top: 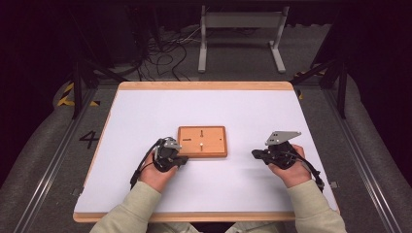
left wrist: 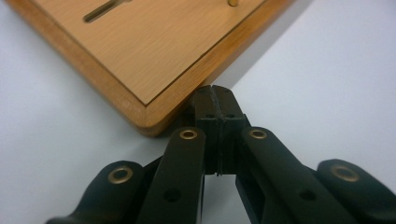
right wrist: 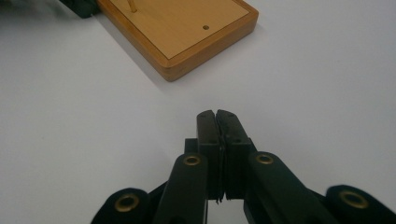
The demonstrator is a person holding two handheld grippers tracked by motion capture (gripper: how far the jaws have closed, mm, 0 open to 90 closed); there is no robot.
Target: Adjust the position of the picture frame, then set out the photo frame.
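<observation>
Surface: white desk (top: 145,116) with a wooden rim, dark floor with cables and a grey metal stand (top: 241,29) behind it.
Board: one wooden board (top: 202,141) lies flat near the middle of the desk, between your two hands; it carries slots, a small hole and a brass pin (top: 199,144).
Left gripper: your left gripper (top: 182,159) has its jaws pressed together with nothing between them; in the left gripper view its tip (left wrist: 215,93) sits right at the near edge of the board (left wrist: 140,56), beside the corner, and I cannot tell whether it touches.
Right gripper: your right gripper (top: 254,154) is also closed on nothing, resting low over bare desk, well apart from the board's right end (right wrist: 187,32); its closed tip (right wrist: 216,116) points toward that end.
Risk, sliding: if you nudge with the closed left tip, the board will likely skate or turn on the smooth desk, since nothing braces the far side.
Risk, no grip: with jaws closed you cannot take the edge; you would need to open them first.
Risk, pin: a careless sweep over the top could catch the brass pin.
Count: one board, one pin visible, two grippers, one desk, one stand.
</observation>
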